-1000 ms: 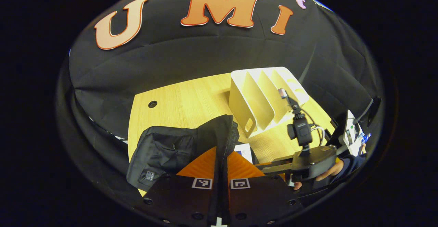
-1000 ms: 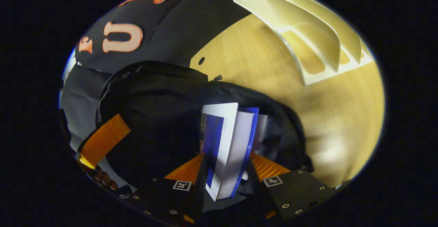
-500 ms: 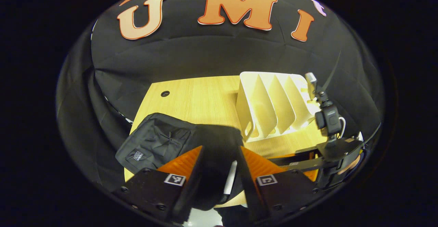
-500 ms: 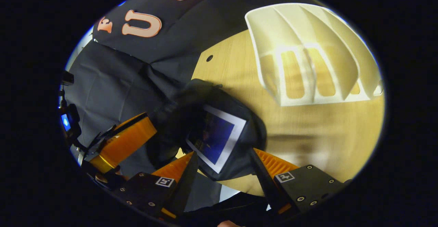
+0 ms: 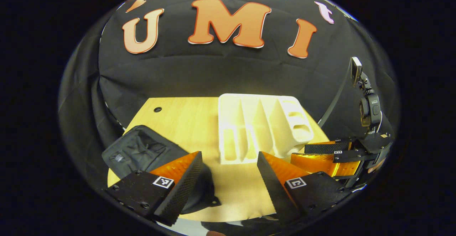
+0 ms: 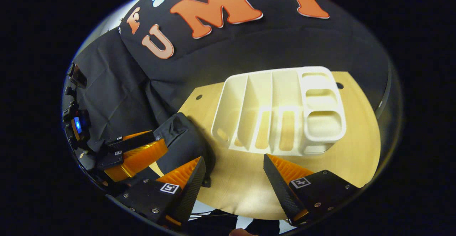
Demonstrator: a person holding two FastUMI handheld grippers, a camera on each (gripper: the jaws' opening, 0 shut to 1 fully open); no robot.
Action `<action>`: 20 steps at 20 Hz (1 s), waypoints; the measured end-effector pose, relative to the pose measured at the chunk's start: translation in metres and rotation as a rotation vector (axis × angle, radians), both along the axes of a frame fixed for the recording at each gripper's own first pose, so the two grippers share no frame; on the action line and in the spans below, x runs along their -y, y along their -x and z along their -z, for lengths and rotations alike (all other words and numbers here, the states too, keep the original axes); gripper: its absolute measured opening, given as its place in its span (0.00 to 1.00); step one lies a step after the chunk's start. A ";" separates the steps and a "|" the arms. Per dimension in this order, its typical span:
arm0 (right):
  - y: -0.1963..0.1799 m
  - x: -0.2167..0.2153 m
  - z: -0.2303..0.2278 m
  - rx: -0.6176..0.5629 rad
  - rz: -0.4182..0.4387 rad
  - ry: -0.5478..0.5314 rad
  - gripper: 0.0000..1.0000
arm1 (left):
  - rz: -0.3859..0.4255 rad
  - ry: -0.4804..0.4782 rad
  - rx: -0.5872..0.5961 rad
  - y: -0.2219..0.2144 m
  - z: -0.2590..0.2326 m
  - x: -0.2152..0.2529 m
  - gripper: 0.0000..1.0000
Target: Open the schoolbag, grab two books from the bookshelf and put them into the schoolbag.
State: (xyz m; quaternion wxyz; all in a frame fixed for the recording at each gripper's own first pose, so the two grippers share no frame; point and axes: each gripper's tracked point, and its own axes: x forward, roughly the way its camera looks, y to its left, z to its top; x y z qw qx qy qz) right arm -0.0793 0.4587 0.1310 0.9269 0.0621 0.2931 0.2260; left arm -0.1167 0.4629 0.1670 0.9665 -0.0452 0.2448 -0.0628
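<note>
Both claws have let go and pulled back — 1 s ago the left claw [image 5: 228, 164] pinched the schoolbag [image 5: 142, 150] and the right claw [image 6: 233, 172] held a book inside it. Now the bag lies flat on the worktop [image 5: 192, 122] at 8 o'clock of the bookshelf [image 5: 260, 125] — book out of sight.

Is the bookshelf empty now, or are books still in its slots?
Empty: every slot of the white bookshelf shows bare dividers and floor, no books. Same in left gripper view.
</note>
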 end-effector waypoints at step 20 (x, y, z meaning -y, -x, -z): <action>0.012 0.099 -0.189 0.664 0.197 0.073 0.97 | -0.188 -0.023 0.653 -0.009 -0.185 0.035 0.96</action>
